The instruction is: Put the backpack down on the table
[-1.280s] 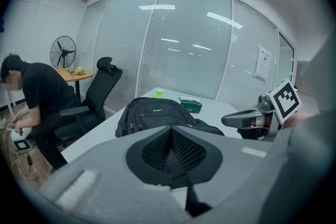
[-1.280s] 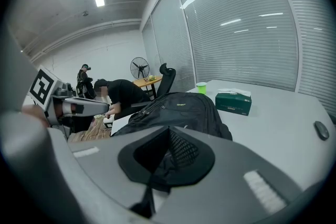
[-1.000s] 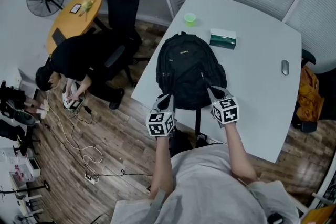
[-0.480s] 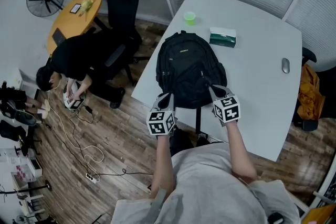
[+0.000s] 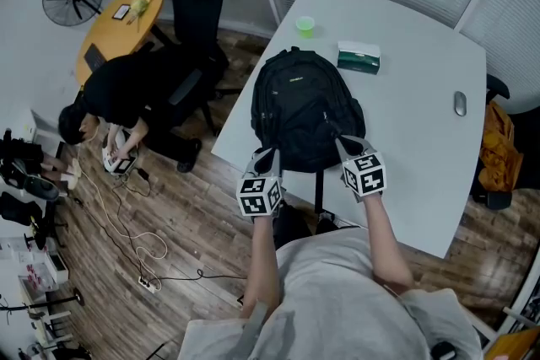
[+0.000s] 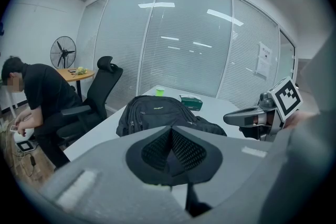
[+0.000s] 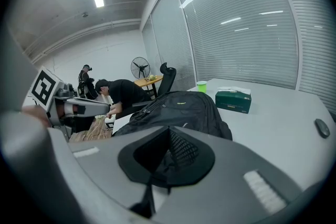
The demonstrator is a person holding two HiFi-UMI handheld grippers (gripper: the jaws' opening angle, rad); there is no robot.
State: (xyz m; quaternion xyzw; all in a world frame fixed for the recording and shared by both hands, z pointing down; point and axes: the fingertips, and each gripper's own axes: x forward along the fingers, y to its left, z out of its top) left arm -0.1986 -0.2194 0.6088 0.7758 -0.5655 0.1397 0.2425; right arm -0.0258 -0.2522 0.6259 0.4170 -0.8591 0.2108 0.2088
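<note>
The black backpack [image 5: 304, 110] lies flat on the white table [image 5: 422, 147], its top toward the far side and its lower end at the near edge. My left gripper [image 5: 264, 158] is shut on the black mesh shoulder strap [image 6: 172, 150] at the bag's near left corner. My right gripper [image 5: 342, 145] is shut on the other mesh strap [image 7: 169, 153] at the near right corner. A thin strap end [image 5: 318, 194] hangs over the table edge between them. In both gripper views the backpack [image 6: 155, 113] [image 7: 181, 110] rests on the tabletop beyond the jaws.
A green cup [image 5: 305, 27], a green tissue box [image 5: 359, 60] and a mouse [image 5: 460, 104] sit on the table beyond and right of the bag. A person in black [image 5: 118, 97] crouches at the left beside an office chair [image 5: 196, 13], with cables [image 5: 126, 232] on the floor.
</note>
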